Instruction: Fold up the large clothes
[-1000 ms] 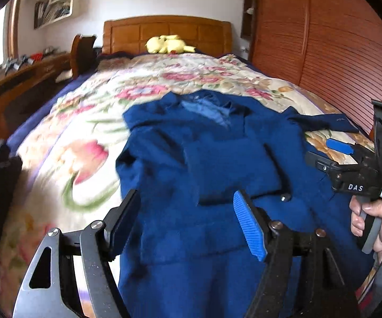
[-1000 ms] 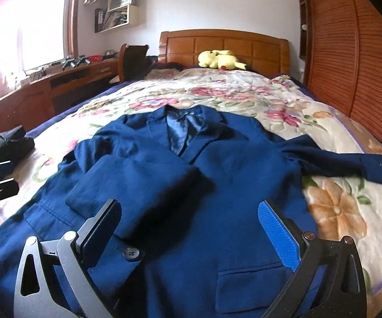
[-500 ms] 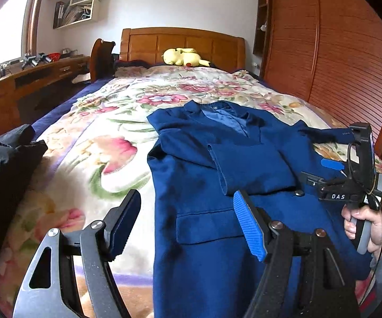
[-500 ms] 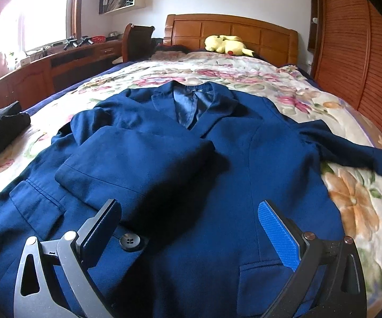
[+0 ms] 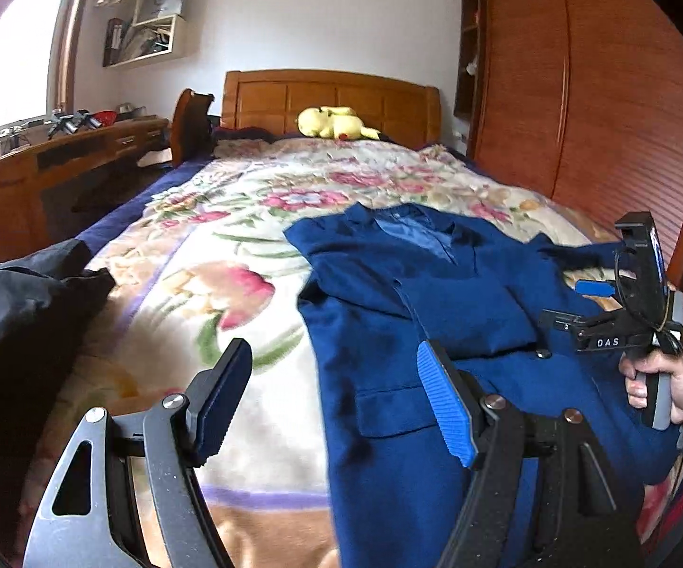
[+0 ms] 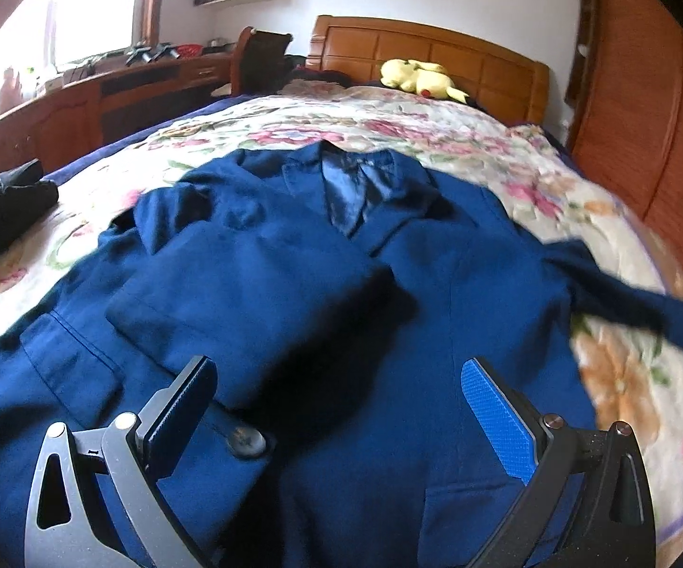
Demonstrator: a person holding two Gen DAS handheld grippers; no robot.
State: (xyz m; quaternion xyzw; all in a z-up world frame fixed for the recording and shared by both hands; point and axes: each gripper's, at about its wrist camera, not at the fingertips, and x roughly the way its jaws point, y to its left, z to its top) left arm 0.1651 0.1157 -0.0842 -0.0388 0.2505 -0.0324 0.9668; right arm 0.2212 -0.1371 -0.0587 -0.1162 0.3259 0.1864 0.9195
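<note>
Both open claws hover above jacket.

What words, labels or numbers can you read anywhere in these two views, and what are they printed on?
"DAS": white letters on the black body of the right gripper, seen in the left wrist view.
A small white mark, possibly "3", on the same black body: too small to be sure.
Books and papers on the white wall shelf: too small and blurred to read.
Navy blue suit jacket: no readable label.
</note>
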